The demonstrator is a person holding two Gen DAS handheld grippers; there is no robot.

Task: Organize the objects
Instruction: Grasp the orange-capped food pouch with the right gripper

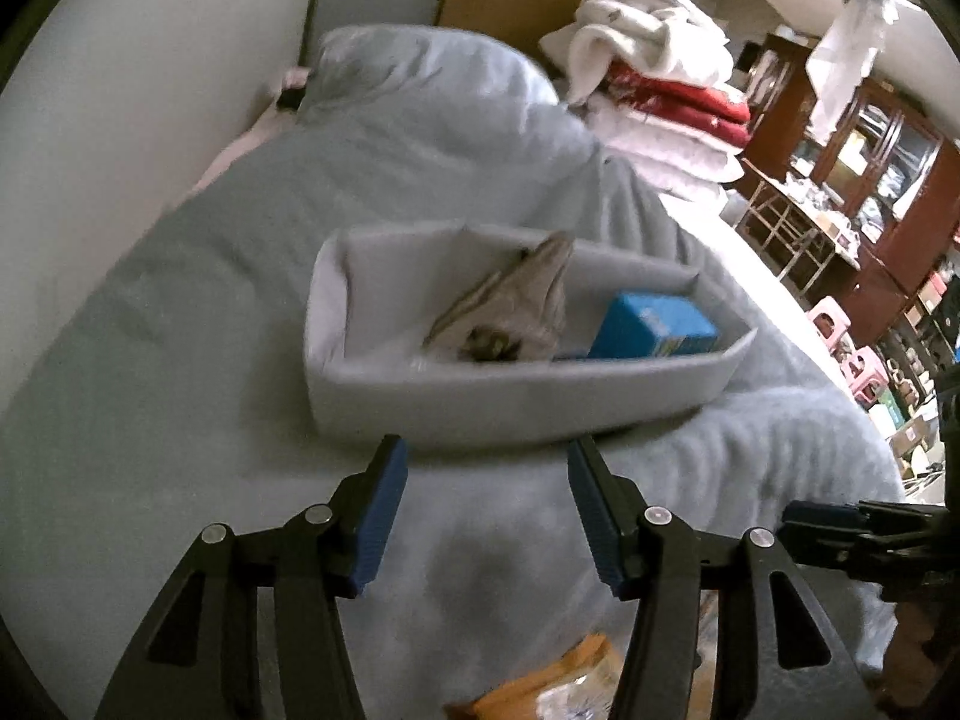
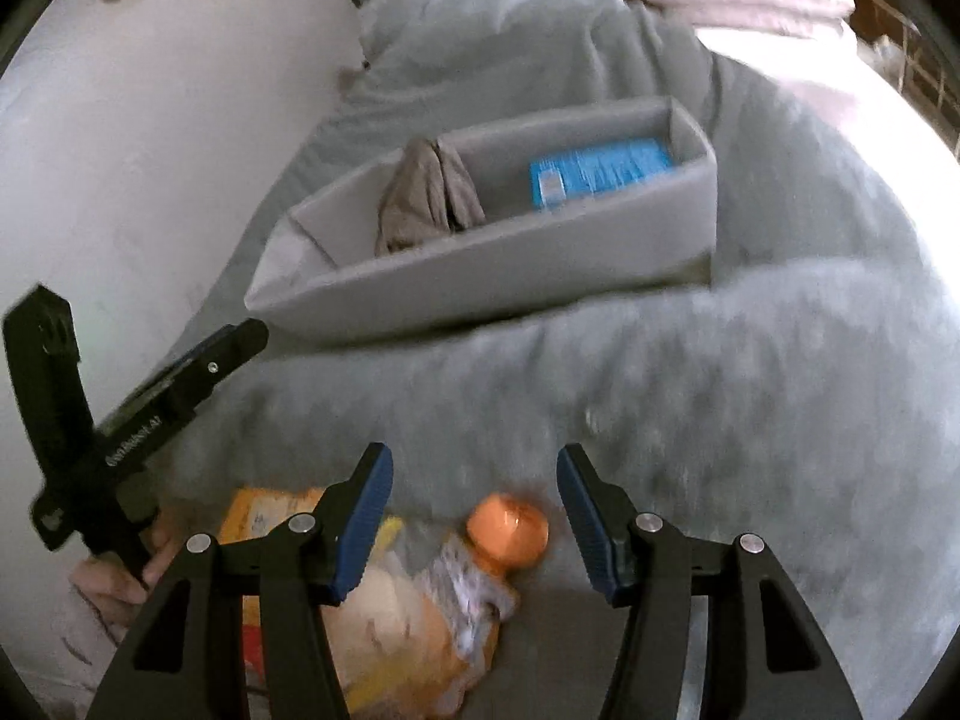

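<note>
A grey divided organizer is seen lying on the bed, with a folded cloth left of a blue box. An orange-capped pouch lies nearer. The left hand-held gripper and right hand-held gripper are held partly open, nothing gripped.

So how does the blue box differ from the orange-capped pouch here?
The blue box is rigid and rectangular; the orange-capped pouch is soft and crinkled. The box already lies inside the grey organizer, in its right-hand compartment; the pouch lies outside on the blanket, just in front of the open right tool. Neither is gripped.
</note>
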